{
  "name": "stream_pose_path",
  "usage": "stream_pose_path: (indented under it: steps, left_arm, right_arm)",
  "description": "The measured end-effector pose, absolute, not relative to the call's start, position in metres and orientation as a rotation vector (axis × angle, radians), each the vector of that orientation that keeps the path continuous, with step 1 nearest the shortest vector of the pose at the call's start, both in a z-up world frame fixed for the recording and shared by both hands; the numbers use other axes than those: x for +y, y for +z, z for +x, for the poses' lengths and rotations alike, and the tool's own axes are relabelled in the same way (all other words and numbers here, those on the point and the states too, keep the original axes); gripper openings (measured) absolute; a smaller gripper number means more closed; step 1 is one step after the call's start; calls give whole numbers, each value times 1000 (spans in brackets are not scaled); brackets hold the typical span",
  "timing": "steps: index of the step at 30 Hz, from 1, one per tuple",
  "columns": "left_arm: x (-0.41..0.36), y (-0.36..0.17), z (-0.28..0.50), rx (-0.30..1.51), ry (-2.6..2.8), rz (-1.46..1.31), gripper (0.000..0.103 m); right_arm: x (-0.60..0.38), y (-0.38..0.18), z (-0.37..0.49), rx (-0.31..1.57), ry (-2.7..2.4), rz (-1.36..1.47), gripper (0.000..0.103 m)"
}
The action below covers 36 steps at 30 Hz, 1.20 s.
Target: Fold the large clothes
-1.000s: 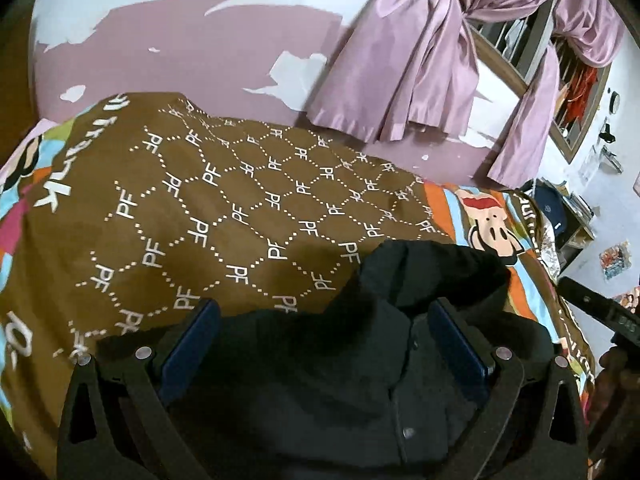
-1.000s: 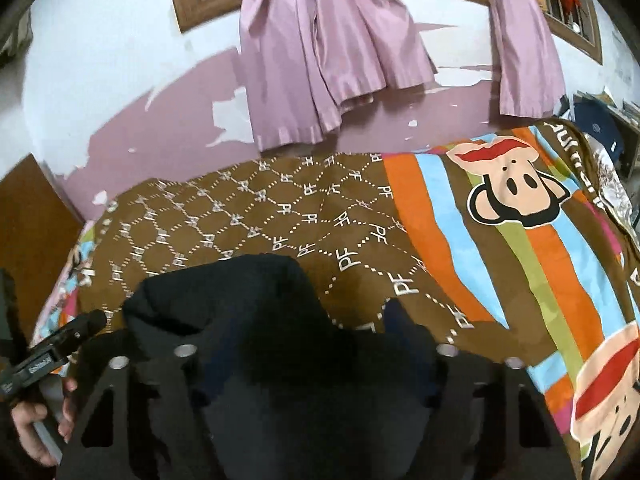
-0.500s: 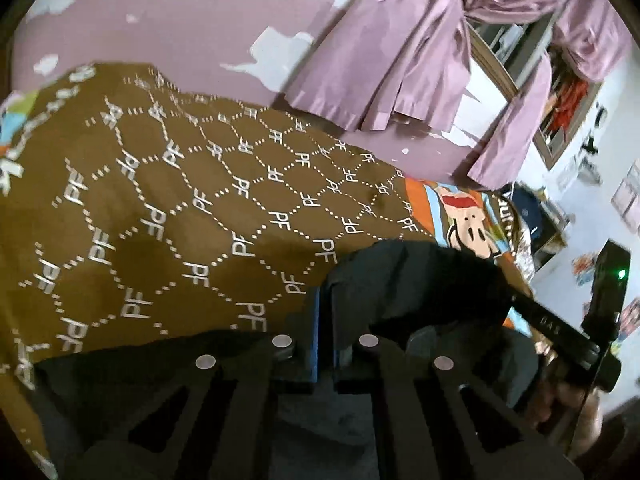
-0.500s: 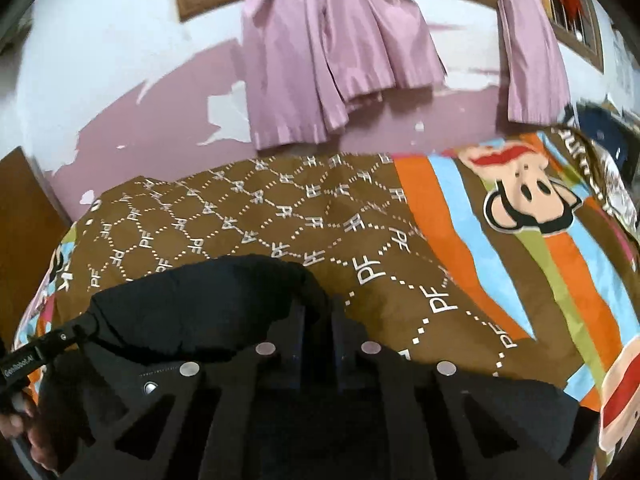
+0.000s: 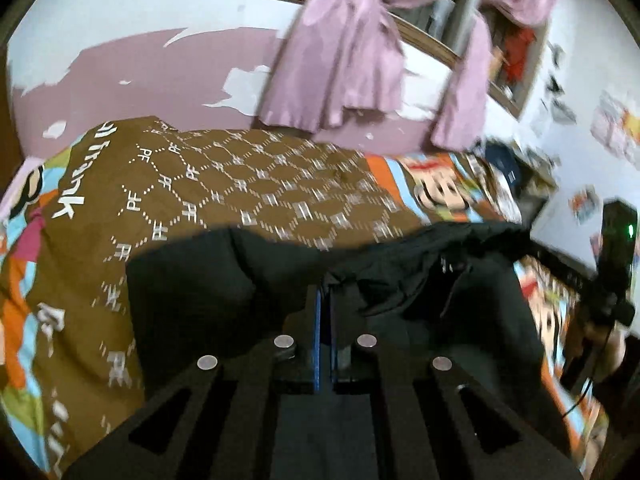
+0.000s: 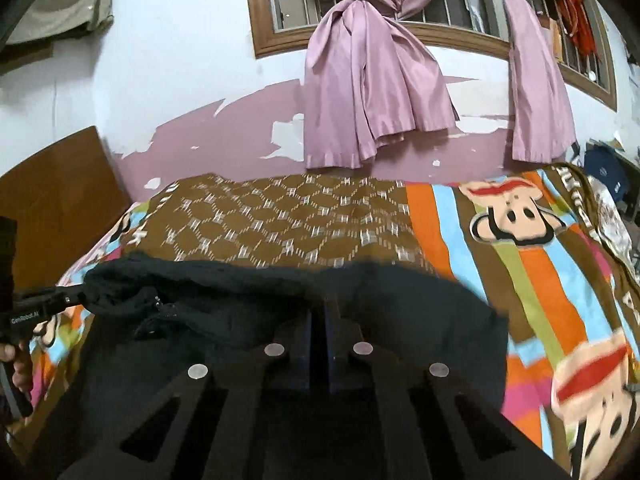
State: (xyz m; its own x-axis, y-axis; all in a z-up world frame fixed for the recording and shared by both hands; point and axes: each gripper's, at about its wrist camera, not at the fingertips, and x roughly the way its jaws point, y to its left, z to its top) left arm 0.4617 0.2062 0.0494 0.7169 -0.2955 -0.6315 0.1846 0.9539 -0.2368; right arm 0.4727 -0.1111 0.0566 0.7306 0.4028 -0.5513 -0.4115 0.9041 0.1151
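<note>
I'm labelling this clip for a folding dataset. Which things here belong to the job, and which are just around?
In the job:
black garment
left gripper, shut on it
right gripper, shut on it
cartoon bedspread under it

Just around:
purple curtains
barred window

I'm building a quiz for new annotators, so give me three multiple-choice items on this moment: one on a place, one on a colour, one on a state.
1. Where does the garment lie?
A. On the patterned bedspread
B. On the floor
C. On the window sill

2. What colour is the garment?
A. White
B. Black
C. Red

3. How do the fingers of the left hand-held gripper and the right hand-held gripper stand?
A. Both wide open
B. One open, one shut
C. Both shut on fabric

Answers:
1 A: bedspread shows all around the cloth.
2 B: it is dark throughout in both views.
3 C: each pair of blue pads is pressed together with cloth bunched at the tips.
</note>
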Motion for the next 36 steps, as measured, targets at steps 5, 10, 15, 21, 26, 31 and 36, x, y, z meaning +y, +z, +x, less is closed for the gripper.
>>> stream_pose_path:
  steps: [5, 10, 15, 21, 26, 31, 36]
  left_arm:
    - [181, 23, 407, 785, -293, -123, 1]
    - [152, -25, 416, 877, -256, -24, 1]
    - [137, -46, 442, 883, -238, 9, 1]
    - [138, -47, 448, 865, -263, 18, 1]
    - [143, -49, 445, 867, -273, 35, 1]
    - [148, -48, 436, 853, -285, 42, 1]
    - [151, -39, 426, 814, -315, 79, 1]
  right_arm:
    - [-118, 18, 435, 651, 426, -54, 5]
    - [-114, -29, 452, 734, 356, -28, 5]
    - [-121, -19, 453, 752, 354, 24, 9]
    - [-122, 42, 414, 544, 399, -86, 19]
    - [-81, 53, 459, 576, 457, -91, 22]
    - [-46, 21, 513, 690, 429, -121, 22]
    - [-51, 0, 512, 711, 438, -124, 20]
